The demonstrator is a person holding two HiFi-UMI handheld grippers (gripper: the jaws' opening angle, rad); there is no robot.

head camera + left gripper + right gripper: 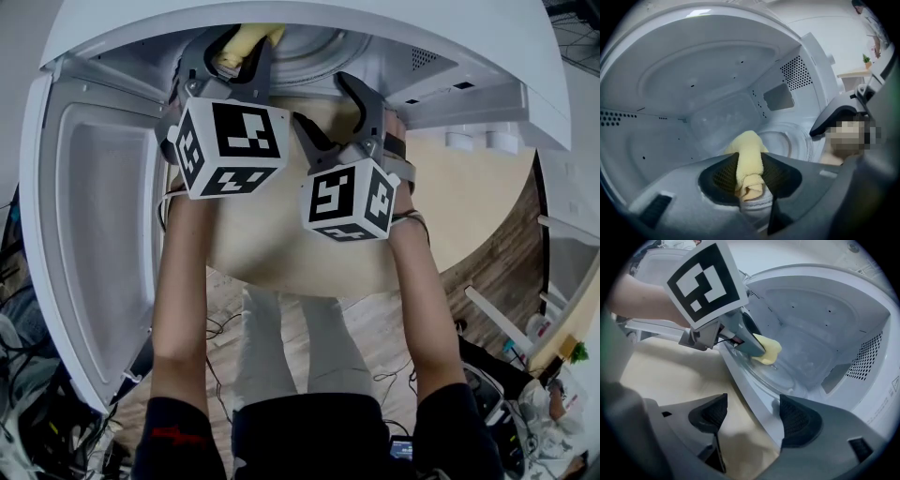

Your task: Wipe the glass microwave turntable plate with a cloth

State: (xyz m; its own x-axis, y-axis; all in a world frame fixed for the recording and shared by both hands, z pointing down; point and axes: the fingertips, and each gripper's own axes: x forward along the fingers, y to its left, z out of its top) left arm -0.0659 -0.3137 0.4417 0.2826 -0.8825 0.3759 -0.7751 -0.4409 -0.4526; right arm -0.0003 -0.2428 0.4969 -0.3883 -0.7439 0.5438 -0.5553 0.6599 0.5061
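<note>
My left gripper (749,174) is shut on a folded yellow cloth (749,157) and reaches into the open white microwave (309,23). In the right gripper view the cloth (768,350) rests on the glass turntable plate (776,376) near its front rim, held by the left gripper (757,347). In the left gripper view the plate (787,140) shows just beyond the cloth. My right gripper (752,414) is open and empty, outside the cavity by its front sill. In the head view the left gripper (239,47) holds the cloth (246,39) inside the opening, and the right gripper (345,111) hangs beside it.
The microwave door (89,234) hangs open at the left. The microwave stands on a beige round table (300,253). A perforated vent (796,72) is on the cavity's right wall. Cables lie on the wooden floor (375,347) below.
</note>
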